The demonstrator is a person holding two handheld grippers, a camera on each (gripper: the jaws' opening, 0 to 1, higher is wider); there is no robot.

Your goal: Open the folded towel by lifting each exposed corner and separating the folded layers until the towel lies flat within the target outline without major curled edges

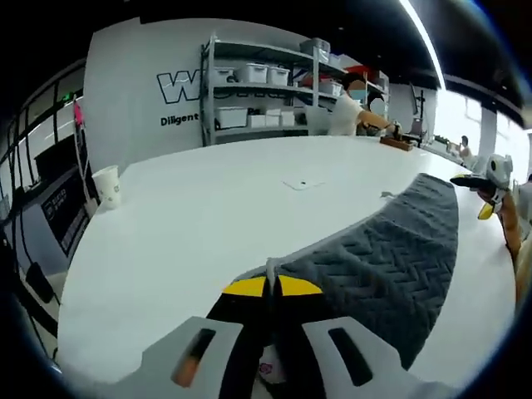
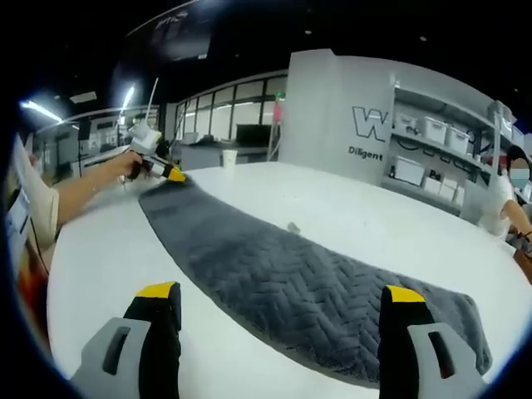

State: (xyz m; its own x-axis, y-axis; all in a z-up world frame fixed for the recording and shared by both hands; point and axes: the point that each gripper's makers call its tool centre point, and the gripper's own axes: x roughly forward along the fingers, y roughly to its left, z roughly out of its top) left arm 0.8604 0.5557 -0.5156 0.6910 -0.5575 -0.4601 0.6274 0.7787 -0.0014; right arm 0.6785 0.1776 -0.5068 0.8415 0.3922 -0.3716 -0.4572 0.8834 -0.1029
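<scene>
Nearest the lens in the left gripper view, the left gripper (image 1: 273, 287) has its yellow-tipped jaws pressed together on the near corner of the towel (image 1: 378, 258) — a pinch at the edge. In the right gripper view the right gripper (image 2: 281, 301) stands spread wide, its jaws straddling the towel's width and holding nothing.

The towel lies on the white table (image 1: 199, 216) as one long grey strip, its long axis running from gripper to gripper. It looks stretched out lengthwise but still narrow — I judge at least one lengthwise fold is left to open. No target outline is visible to me.
</scene>
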